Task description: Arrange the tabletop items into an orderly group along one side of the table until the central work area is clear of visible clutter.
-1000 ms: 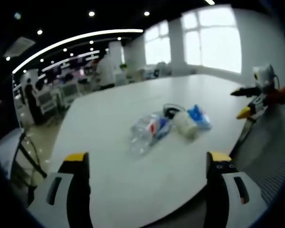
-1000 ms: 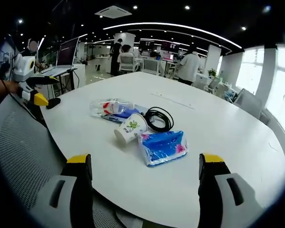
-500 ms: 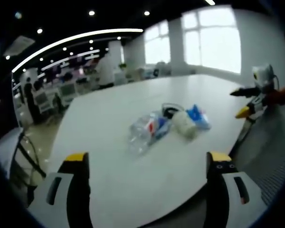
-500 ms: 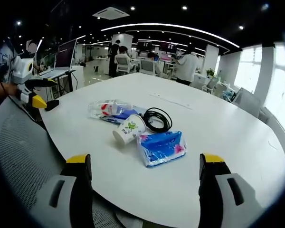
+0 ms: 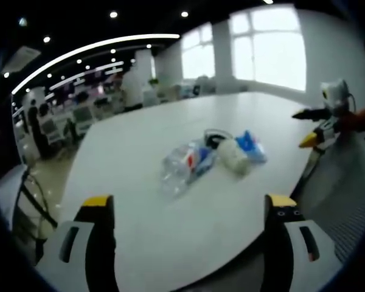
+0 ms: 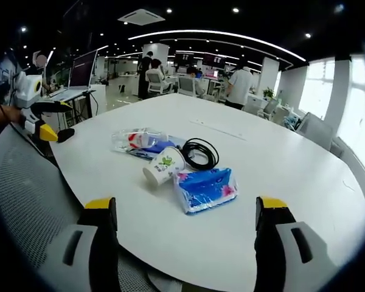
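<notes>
While both your tools hang released off the counter (image 6: 280, 164) edge, the clutter lies mid-counter: plastic bottle (image 6: 137, 140), paper cup (image 6: 163, 166), cable coil (image 6: 199, 152), tissue pack (image 6: 205, 189), touching in one huddle, so sweep them sideways together.

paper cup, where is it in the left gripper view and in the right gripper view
Left gripper view: the paper cup lies on its side right of centre, between the plastic bottle and the blue tissue pack.
Right gripper view: the paper cup lies left of centre, beside the tissue pack.
Shared landmark: the black cable coil behind it.
</notes>
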The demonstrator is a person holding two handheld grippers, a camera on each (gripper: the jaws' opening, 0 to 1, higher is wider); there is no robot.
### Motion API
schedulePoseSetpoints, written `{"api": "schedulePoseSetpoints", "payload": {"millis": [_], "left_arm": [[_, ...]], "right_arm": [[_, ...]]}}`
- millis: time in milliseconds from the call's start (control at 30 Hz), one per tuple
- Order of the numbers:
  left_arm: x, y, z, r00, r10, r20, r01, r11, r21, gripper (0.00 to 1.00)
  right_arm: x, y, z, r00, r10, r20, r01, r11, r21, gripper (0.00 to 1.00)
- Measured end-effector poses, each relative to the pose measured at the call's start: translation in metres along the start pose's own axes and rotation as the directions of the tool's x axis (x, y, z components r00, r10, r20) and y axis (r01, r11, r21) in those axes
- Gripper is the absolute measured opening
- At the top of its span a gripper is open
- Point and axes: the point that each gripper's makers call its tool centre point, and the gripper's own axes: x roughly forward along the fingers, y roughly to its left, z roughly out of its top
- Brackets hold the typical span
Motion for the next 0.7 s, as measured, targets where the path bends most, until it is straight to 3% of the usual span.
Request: {"api": "schedulePoseSetpoints", "payload": {"millis": [433, 700], "left_arm": [[0.000, -0.002, -0.002, 1.000, -0.012, -0.010, 0.012, 1.000, 0.001, 1.00], [0.003, -0.010, -0.009, 0.997, -0.053, -0.055, 0.055, 0.998, 0.037, 1.00]], "right_arm": [[0.000, 0.001, -0.001, 1.000, 0.002, -0.005, -0.002, 1.000, 0.002, 0.94], [0.000, 0.001, -0.001, 1.000, 0.003, -0.005, -0.003, 1.000, 0.003, 0.94]]}}
